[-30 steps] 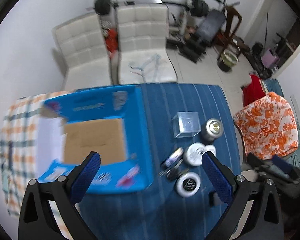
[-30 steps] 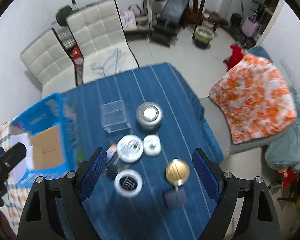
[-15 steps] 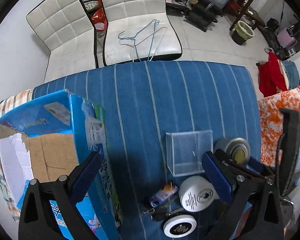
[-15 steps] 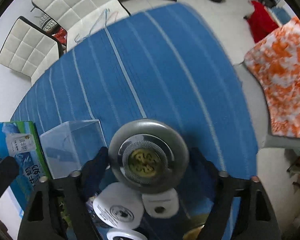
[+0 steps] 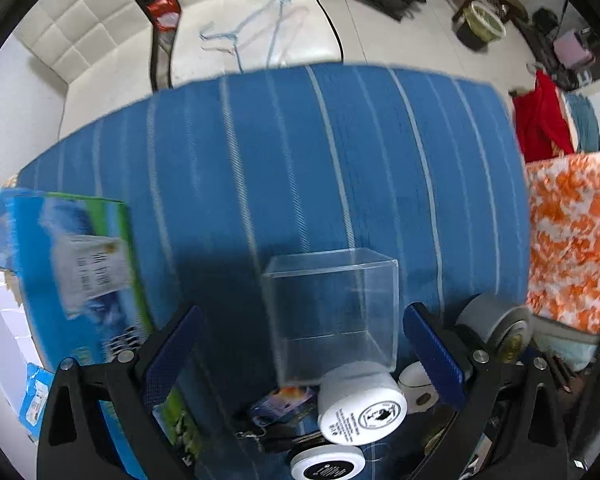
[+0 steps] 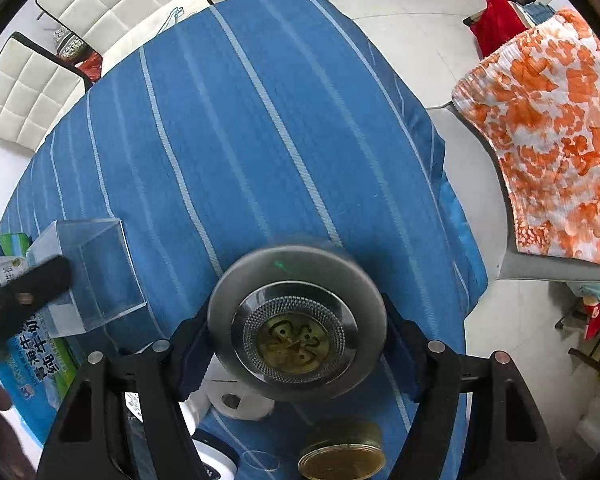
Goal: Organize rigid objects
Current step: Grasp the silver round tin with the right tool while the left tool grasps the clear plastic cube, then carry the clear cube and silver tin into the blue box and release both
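Note:
My right gripper [image 6: 298,346] is shut on a round silver tin [image 6: 296,316] with a gold emblem on its lid, held just above the blue striped tablecloth [image 6: 240,128]. The tin also shows at the right of the left wrist view [image 5: 496,326]. My left gripper [image 5: 300,344] is open, its blue fingers on either side of a clear plastic box [image 5: 332,312], not touching it. A white round jar [image 5: 360,404], a black-lidded white jar [image 5: 328,464] and a small white item [image 5: 416,384] lie below the box.
A blue cardboard carton [image 5: 76,276] stands at the left, also seen in the right wrist view [image 6: 32,356]. A gold round tin [image 6: 342,454] lies near the table's front. An orange-patterned chair [image 6: 548,136] is to the right, white chairs [image 5: 220,24] behind.
My left gripper has moved forward and down to straddle the clear box. My right gripper has closed on the silver tin and lifted it slightly.

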`<state>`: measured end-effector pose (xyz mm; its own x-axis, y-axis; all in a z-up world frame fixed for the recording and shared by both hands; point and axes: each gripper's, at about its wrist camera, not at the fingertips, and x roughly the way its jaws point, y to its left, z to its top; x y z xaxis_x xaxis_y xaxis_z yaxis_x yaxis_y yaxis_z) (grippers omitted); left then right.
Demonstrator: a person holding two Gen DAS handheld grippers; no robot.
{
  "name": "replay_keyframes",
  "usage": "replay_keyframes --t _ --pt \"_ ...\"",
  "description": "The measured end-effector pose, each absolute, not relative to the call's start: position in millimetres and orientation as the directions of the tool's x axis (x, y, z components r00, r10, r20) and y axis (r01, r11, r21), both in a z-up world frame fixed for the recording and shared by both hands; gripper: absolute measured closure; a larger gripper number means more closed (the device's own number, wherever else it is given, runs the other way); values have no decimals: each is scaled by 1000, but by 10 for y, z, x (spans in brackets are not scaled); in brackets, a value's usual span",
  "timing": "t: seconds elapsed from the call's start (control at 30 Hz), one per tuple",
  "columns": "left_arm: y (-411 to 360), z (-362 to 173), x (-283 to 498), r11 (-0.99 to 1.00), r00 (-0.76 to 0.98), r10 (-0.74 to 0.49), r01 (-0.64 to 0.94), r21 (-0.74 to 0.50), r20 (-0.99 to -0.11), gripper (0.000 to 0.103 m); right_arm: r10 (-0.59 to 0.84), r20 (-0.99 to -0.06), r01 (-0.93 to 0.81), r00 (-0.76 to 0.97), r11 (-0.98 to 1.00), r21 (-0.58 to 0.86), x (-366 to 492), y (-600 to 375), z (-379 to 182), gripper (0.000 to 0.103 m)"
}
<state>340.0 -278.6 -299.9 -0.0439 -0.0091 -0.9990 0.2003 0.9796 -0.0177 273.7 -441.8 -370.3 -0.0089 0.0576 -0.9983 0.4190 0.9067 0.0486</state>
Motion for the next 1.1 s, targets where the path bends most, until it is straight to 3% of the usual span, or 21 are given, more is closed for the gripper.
replay_keyframes --t 0.17,0.23,0.4,0.8,1.1 --pt "-2857 -3313 3414 977 -94 40 210 20 -995 1 11 -999 422 -36 907 -5 2785 -4341 -3771 28" --pt "-2864 -3458 3413 978 -131 34 210 6 -991 25 8 -999 425 -47 905 -13 2797 -4320 -3809 28" --pt "-2906 -3477 3346 973 -85 30 230 10 -996 37 -38 -998 417 -52 907 -57 2852 -4298 -3853 29" --pt "-2897 -3128 3099 972 -11 33 233 29 -999 38 -54 -998 422 -35 905 -63 2732 -4207 -3679 30" --pt "-2569 -2353 2844 978 122 -24 206 2 -992 38 -46 -996 350 72 937 -18 2646 -3905 -2928 30"
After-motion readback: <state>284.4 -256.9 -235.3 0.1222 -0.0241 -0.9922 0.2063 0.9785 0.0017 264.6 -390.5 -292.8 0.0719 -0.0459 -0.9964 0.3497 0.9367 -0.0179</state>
